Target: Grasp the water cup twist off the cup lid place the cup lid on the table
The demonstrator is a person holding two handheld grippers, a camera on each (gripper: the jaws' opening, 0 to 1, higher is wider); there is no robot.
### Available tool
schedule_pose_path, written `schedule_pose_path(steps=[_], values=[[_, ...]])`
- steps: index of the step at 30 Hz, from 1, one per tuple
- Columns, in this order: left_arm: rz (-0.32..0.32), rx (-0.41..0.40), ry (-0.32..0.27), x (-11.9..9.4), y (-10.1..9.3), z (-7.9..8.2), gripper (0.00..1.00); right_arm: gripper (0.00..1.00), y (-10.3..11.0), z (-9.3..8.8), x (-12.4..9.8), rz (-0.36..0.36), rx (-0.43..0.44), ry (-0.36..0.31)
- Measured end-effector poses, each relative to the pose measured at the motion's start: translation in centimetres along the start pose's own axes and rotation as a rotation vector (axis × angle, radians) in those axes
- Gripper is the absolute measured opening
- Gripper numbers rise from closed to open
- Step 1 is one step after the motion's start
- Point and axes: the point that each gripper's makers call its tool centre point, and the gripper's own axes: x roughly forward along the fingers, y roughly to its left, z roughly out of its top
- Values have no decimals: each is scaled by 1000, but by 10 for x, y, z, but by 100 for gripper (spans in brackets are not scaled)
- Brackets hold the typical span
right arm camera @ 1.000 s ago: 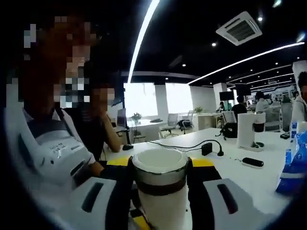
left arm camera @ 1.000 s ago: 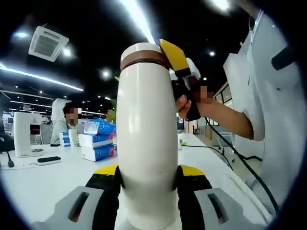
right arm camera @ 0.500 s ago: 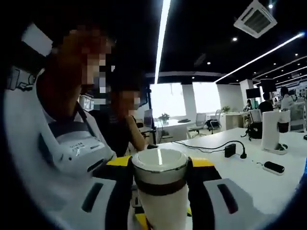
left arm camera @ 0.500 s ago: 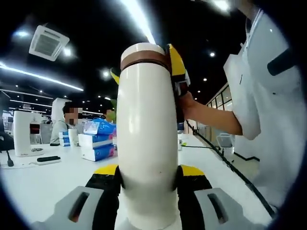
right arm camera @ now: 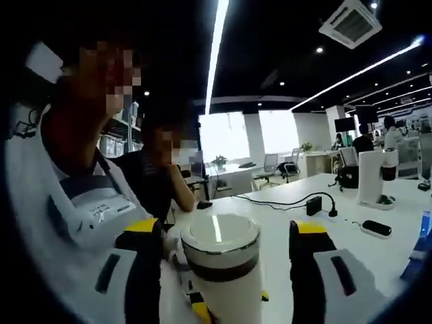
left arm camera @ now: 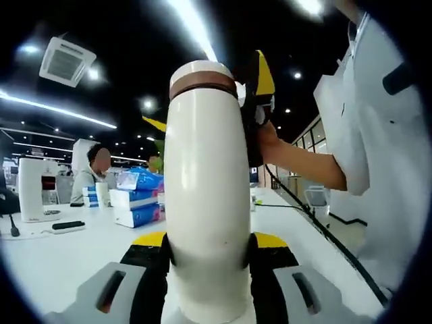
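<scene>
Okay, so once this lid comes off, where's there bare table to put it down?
Bare white table lies left of the water cup, in front of the tissue packs. In the right gripper view, another open patch sits right of the cup lid, before the black cable. It is crowded near the tissue packs.

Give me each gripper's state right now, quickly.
Left gripper: shut on the tall white plastic water cup, around its body.
Right gripper: open, fingers apart either side of the cup's white lid, not touching it.
</scene>
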Motion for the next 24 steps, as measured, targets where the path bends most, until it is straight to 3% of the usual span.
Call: schedule_pose_path(steps=[2,7,12,18,24], values=[[1,2,1,-1,-1,0,48,84,-2,5,-5,-65,-16,5],[2,6,2,-1,-3,0,48,85,-7,23,-29,-332,-95,-18],[5,14,3,-1,-4,0,48,75,-4,29,-52,-540,-123,-34],[9,20,5,-1,-4,0,48,73,15,21,-62,-711,-87,-105],[10,23,6,-1,-3,1,48,70,21,0,-51,-773,-57,-104]])
